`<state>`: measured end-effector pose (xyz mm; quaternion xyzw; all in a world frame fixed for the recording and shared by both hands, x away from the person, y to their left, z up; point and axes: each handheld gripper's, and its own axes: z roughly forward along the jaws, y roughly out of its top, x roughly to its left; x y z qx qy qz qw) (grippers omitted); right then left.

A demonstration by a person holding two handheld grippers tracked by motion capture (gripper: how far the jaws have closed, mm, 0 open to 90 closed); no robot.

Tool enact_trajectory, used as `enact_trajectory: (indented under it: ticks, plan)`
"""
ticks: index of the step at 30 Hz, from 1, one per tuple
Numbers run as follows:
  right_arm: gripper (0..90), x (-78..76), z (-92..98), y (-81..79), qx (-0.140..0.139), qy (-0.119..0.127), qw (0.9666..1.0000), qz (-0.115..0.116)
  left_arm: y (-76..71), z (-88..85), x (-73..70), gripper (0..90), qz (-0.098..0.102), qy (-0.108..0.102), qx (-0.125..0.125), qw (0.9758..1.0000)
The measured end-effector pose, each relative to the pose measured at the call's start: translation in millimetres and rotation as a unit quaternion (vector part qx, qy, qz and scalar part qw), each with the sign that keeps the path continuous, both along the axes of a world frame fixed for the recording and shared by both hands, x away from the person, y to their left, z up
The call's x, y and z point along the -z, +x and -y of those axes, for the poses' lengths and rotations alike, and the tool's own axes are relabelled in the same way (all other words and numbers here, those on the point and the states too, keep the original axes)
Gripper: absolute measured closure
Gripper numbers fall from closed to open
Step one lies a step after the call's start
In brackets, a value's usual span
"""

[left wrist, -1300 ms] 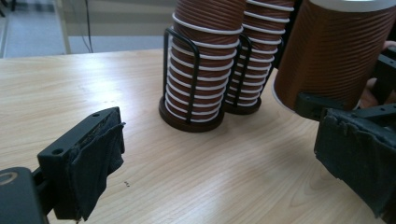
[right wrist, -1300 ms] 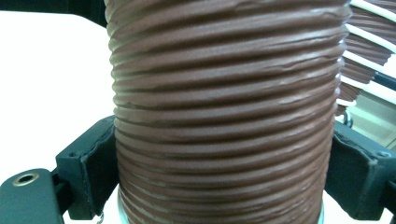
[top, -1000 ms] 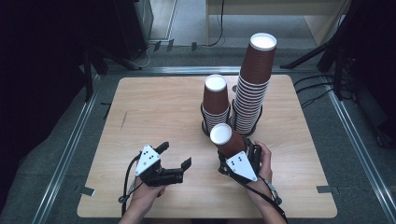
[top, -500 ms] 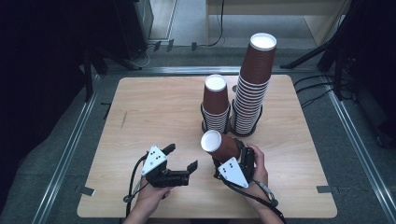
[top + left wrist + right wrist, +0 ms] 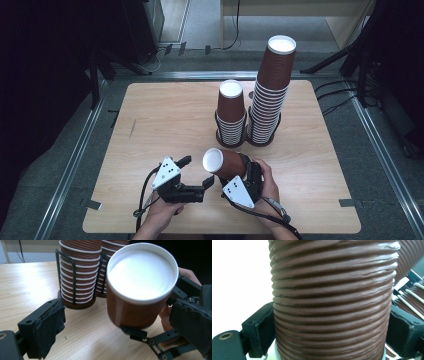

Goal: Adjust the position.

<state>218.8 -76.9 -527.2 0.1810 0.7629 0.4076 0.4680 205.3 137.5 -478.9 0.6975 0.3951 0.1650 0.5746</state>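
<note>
Tilting cup [image 5: 226, 163] leftward, right tongs [image 5: 243, 175] clamped

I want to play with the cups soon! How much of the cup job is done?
Done: one ribbed brown paper cup is off the stacks. In hand: the right claw grips it, tilted toward the open left claw. Left: the short stack and tall stack remain in their wire holders.

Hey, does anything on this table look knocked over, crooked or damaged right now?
Nothing looks damaged or spilled. The one tilted thing is the brown cup, lying nearly sideways because the right gripper clamps it. Both cup stacks stand upright in their wire holders. The left gripper is open beside the cup.
</note>
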Motion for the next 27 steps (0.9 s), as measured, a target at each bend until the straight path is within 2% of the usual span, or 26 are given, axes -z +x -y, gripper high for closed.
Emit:
enact_trajectory:
  ticks: [3,9,17,24,27]
  plan:
    - [10.4,1.0,-3.7,-2.5,-0.008,0.0,1.0,-0.003,-0.2,0.8,-0.6,0.8,-0.002,0.0,0.004,1.0]
    - [10.4,4.4,-9.7,-6.3,-0.025,-0.016,0.9995,0.001,-0.9,2.5,-2.4,0.8,-0.005,0.002,0.015,0.9999]
    - [10.4,5.4,-12.6,-8.4,-0.038,-0.017,0.9991,-0.001,0.0,5.1,-0.5,4.0,-0.016,0.026,0.022,0.9993]
    - [10.4,6.0,-14.8,-10.4,-0.055,-0.021,0.9982,0.001,-0.2,5.4,-2.2,7.4,-0.023,0.018,0.031,0.9991]
    - [10.2,7.0,-15.5,-12.7,-0.072,-0.022,0.9972,-0.002,-0.2,5.7,-1.9,14.1,-0.026,0.018,0.035,0.9989]
